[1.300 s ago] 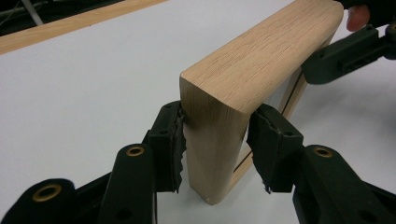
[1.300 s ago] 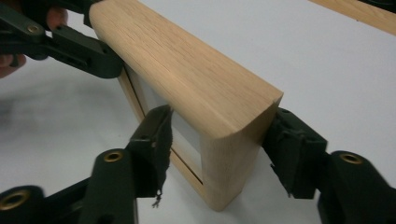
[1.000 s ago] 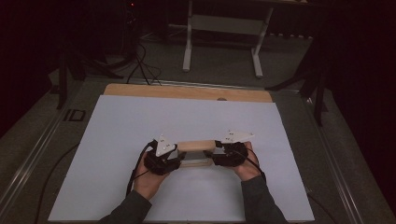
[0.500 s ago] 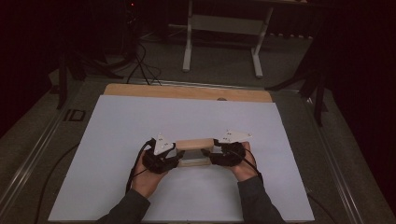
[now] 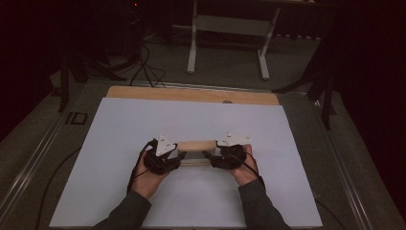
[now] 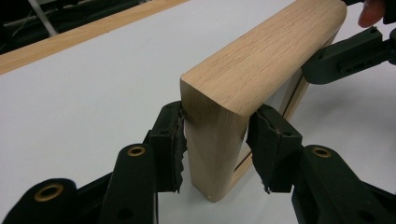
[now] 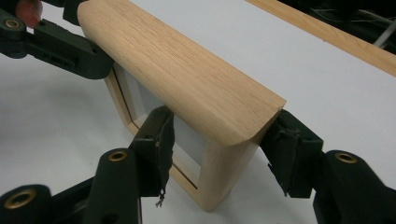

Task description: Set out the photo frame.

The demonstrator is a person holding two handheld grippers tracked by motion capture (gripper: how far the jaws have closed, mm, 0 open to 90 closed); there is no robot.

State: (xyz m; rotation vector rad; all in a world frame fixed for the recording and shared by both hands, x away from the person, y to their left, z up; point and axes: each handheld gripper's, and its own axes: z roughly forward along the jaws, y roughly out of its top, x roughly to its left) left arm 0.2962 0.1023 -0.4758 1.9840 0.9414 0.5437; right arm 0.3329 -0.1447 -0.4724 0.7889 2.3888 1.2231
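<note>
Left gripper view shows the left tool point(image 6: 215, 140) pinching one end of the wooden frame point(image 6: 261, 70) standing on the white bench point(image 6: 84, 88), while the right tool point(image 7: 219, 154), just opening, straddles the opposite end unpressed; release slowly, keeping the frame upright.

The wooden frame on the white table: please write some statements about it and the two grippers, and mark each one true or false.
1. The wooden frame stands upright on the white table. True.
2. The left gripper has a jaw on each side of one end of the frame. True.
3. The right gripper is far from the frame. False: its jaws stand on both sides of the frame's other end, and they have just been opening.
4. The frame is painted blue. False: it is light bare wood.
5. The frame lies between the two grippers in the high view. True.
</note>
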